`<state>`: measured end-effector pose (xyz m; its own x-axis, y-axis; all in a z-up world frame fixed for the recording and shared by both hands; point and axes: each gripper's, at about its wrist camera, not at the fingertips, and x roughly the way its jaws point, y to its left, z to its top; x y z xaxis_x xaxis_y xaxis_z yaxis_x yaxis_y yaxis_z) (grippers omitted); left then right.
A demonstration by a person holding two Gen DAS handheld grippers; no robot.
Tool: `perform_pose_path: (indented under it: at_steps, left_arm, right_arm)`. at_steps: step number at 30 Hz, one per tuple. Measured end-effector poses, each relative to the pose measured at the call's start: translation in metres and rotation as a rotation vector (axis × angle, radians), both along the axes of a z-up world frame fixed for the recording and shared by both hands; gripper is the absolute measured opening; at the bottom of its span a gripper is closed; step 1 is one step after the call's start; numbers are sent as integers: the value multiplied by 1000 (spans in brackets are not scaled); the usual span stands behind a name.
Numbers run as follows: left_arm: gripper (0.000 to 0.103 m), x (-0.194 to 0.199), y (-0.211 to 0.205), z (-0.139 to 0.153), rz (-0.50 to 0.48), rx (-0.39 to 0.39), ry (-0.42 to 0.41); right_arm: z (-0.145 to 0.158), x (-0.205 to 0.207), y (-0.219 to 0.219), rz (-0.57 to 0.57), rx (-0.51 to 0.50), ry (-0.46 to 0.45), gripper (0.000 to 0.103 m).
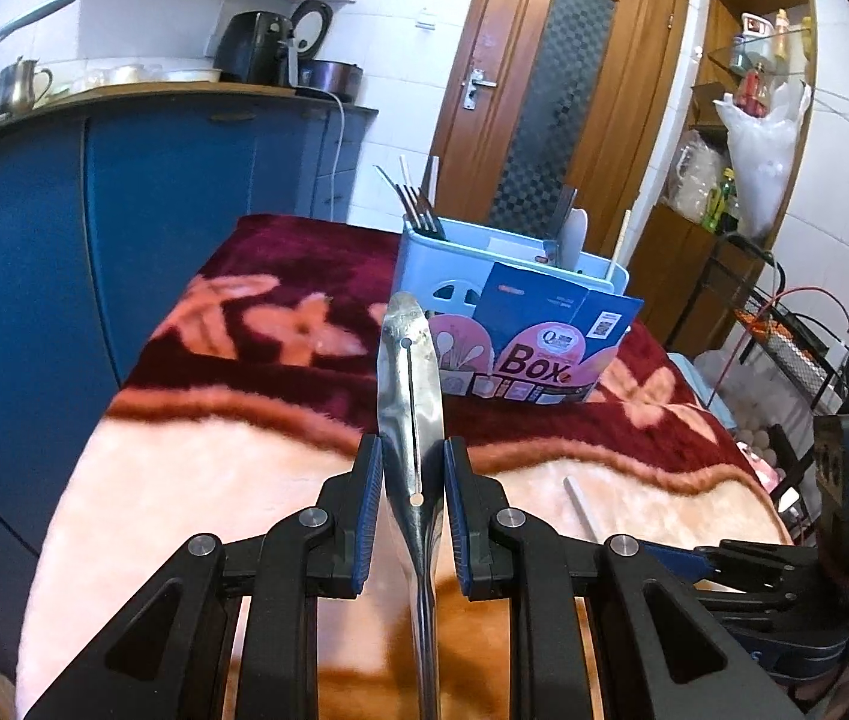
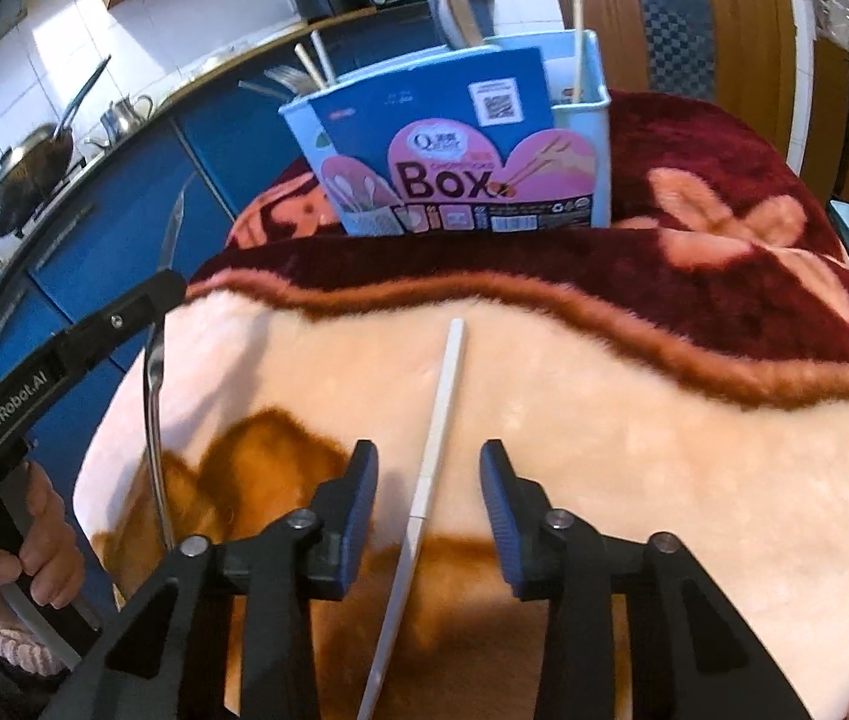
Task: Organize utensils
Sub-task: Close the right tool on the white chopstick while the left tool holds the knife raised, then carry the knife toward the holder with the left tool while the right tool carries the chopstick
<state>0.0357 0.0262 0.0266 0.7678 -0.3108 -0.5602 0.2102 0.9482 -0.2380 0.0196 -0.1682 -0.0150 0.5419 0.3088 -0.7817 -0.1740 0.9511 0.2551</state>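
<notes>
My left gripper (image 1: 413, 456) is shut on a slotted metal spatula (image 1: 411, 372), held above the blanket with its blade pointing at the light blue utensil box (image 1: 424, 276). The box holds forks, chopsticks and a spoon. In the right wrist view the spatula (image 2: 157, 354) shows edge-on at the left, held by the left gripper (image 2: 151, 294). My right gripper (image 2: 429, 468) is open, its fingers on either side of a white chopstick (image 2: 439, 408) lying on the blanket. The box (image 2: 454, 162) stands beyond it. The chopstick also shows in the left wrist view (image 1: 581, 507).
A plush maroon, pink and orange blanket (image 1: 214, 480) covers the table. Blue kitchen cabinets (image 1: 124, 210) run along the left with a kettle and appliances on the counter. A wooden door (image 1: 550, 90) is behind, and a wire rack (image 1: 796, 336) at the right.
</notes>
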Motion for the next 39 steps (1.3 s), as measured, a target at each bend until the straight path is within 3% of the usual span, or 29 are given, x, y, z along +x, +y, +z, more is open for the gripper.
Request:
perform_pose_path:
  at_steps: [11, 15, 20, 26, 39]
  left_arm:
    - [21, 0, 3, -1, -2, -14, -7]
    - [21, -1, 3, 0, -2, -22, -10]
    - [21, -2, 4, 4, -3, -30, -23]
    - [20, -4, 2, 13, -8, -43, -58]
    - [21, -1, -11, 31, -15, -30, -110]
  right_arm:
    - [-4, 21, 12, 53, -81, 101, 23]
    - [-4, 27, 12, 62, -101, 120, 14]
    - [-4, 28, 2, 44, -33, 125, 8]
    - [3, 17, -15, 15, 114, 58, 8]
    - [48, -3, -25, -25, 165, -211, 8]
